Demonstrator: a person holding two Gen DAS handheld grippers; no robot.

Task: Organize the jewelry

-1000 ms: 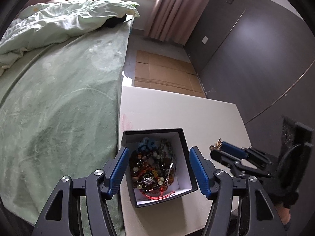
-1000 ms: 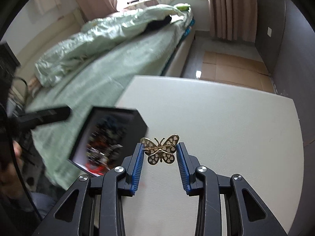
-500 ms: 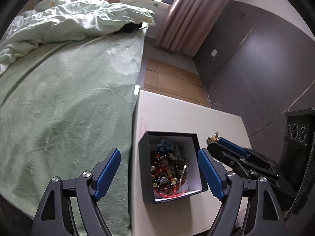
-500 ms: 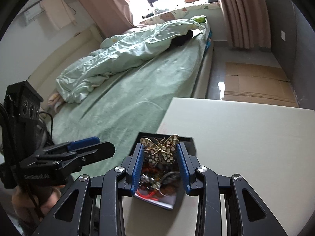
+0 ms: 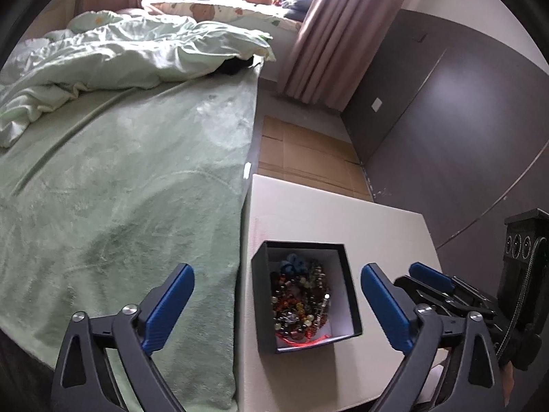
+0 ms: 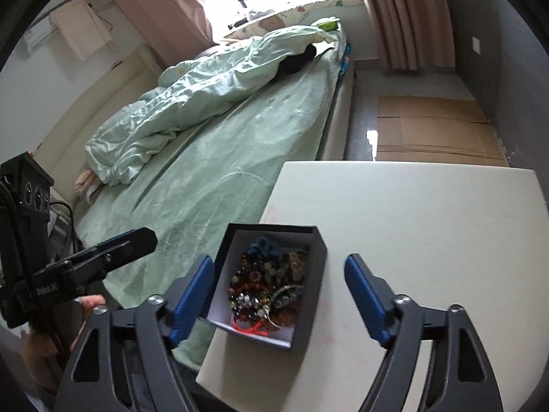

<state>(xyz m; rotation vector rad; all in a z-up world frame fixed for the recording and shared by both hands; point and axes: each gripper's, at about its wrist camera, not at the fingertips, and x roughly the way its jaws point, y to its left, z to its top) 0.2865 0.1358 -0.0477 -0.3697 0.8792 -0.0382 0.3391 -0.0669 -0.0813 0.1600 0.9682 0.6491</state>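
Observation:
A black box point(image 5: 259, 295) with a white lining stands at the near left of the white table point(image 5: 308, 213). It holds a pile of bead bracelets and other jewelry point(image 5: 298, 295). My left gripper point(image 5: 276, 304) hangs over it, jaws opening wide, pads clear of the box walls. In the right wrist view the box point(image 6: 320, 274) and the jewelry point(image 6: 271, 285) lie below my right gripper point(image 6: 278, 295). Its jaws are opening with nothing held between the pads. The gold butterfly brooch is not in them; I cannot pick it out in the pile.
A bed with a green cover point(image 5: 120, 189) runs along the table's left edge. Flattened cardboard point(image 6: 432, 130) lies on the floor beyond the table, next to a dark wall point(image 5: 446, 130). The right gripper point(image 5: 411, 276) shows beside the box, the left gripper point(image 6: 137, 240) over the bed.
The right gripper opened and the butterfly brooch left its pads above the box. The left gripper spread wider and drew back and up from the box.

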